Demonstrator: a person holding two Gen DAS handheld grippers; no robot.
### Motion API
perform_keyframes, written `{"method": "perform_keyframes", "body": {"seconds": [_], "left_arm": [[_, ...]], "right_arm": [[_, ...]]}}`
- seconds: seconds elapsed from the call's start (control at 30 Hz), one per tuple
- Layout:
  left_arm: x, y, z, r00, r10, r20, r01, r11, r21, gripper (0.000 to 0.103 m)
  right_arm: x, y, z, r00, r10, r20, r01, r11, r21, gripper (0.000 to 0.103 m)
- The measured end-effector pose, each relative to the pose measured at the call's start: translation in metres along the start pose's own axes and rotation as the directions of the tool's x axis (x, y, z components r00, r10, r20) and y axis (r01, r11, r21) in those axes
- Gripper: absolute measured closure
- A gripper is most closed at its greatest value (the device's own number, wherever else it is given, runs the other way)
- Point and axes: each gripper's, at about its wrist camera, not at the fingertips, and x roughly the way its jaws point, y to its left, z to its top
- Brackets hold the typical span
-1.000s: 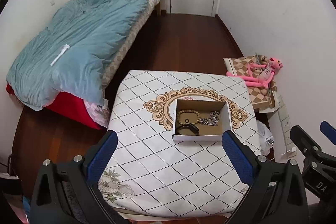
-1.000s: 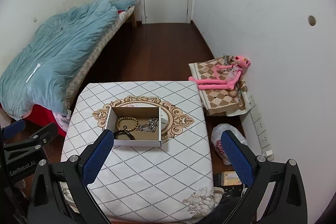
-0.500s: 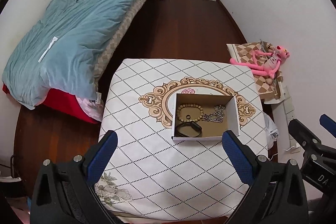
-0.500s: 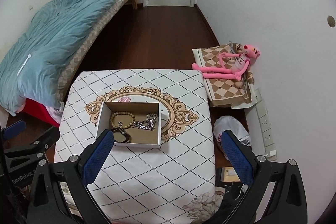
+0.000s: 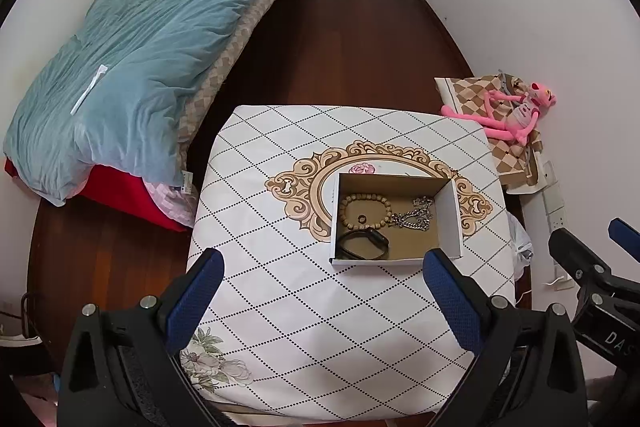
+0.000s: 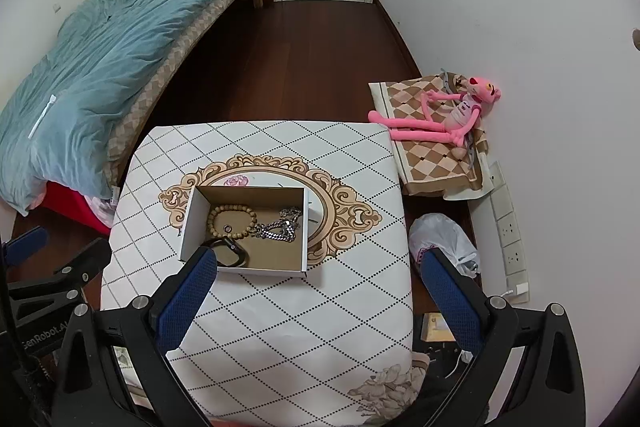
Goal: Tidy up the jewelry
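Observation:
An open cardboard box (image 5: 447, 219) (image 6: 192, 223) sits on the patterned table (image 5: 304, 315) (image 6: 304, 323). In it lie a wooden bead bracelet (image 5: 365, 207) (image 6: 232, 221) around a small dark ring (image 5: 361, 218) (image 6: 227, 228), a silver chain (image 5: 414, 217) (image 6: 280, 225) and a black band (image 5: 362, 244) (image 6: 232, 253). My left gripper (image 5: 322, 285) is open and empty, above the table's near side. My right gripper (image 6: 320, 285) is open and empty too; its left finger (image 6: 186, 293) overlaps the box's near corner in view.
A bed with a blue quilt (image 5: 132, 67) stands to the left. A pink plush toy (image 6: 452, 115) lies on a checked cushion (image 6: 432, 155) by the right wall. A white plastic bag (image 6: 440, 239) and wall sockets (image 6: 508, 231) are right of the table.
Both grippers have moved forward and tilted down toward the table; the box appears nearer and larger. Both stay open. The jewelry in the box has not moved.

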Motion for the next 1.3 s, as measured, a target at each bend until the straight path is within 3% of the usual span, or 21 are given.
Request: {"method": "perform_keyframes", "body": {"seconds": [1.3], "left_arm": [[-0.013,-0.003,-0.006,0.999,0.017,0.031,-0.018,1.000,0.026,0.001]], "right_arm": [[0.000,-0.005,-0.013,1.000,0.000,-0.014,0.000,1.000,0.028,0.000]]}}
